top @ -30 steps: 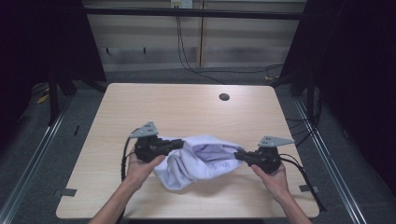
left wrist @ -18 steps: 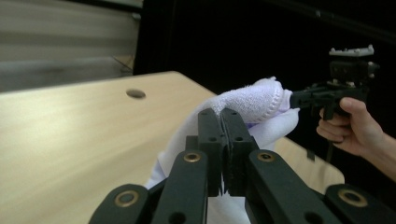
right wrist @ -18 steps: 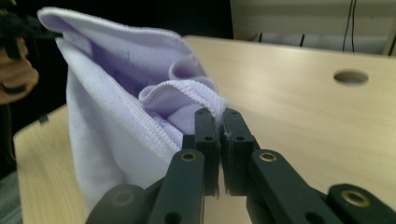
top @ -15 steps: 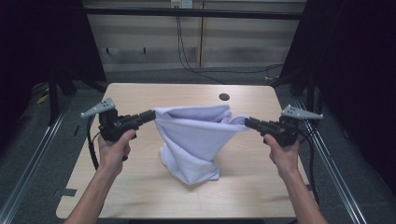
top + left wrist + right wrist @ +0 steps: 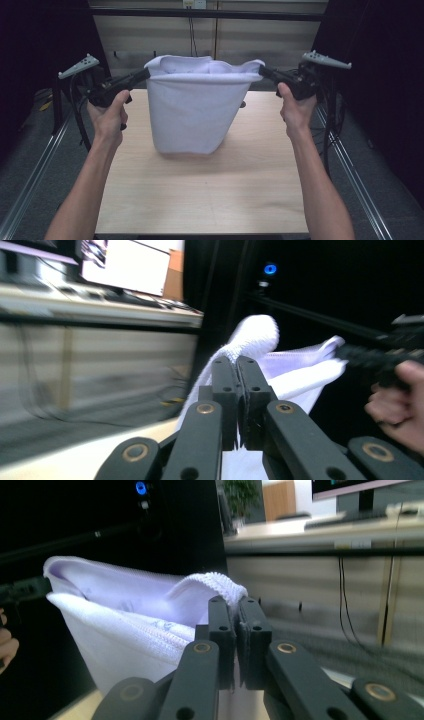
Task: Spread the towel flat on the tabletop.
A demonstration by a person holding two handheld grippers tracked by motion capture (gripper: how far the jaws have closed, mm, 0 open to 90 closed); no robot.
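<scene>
White towel (image 5: 197, 107) hanging vertically, top edge stretched left-right

Overhead view; two close gripper-mounted cameras

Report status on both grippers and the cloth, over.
Left gripper and right gripper shut on top corners of the white terry cloth. Cloth hanging spread above the light wooden table. Nothing in the way.

No readable writing anywhere.
The monitor screens at the back of both gripper views are too blurred to read, and the white cloth (image 5: 198, 110) carries no legible label or print.
</scene>
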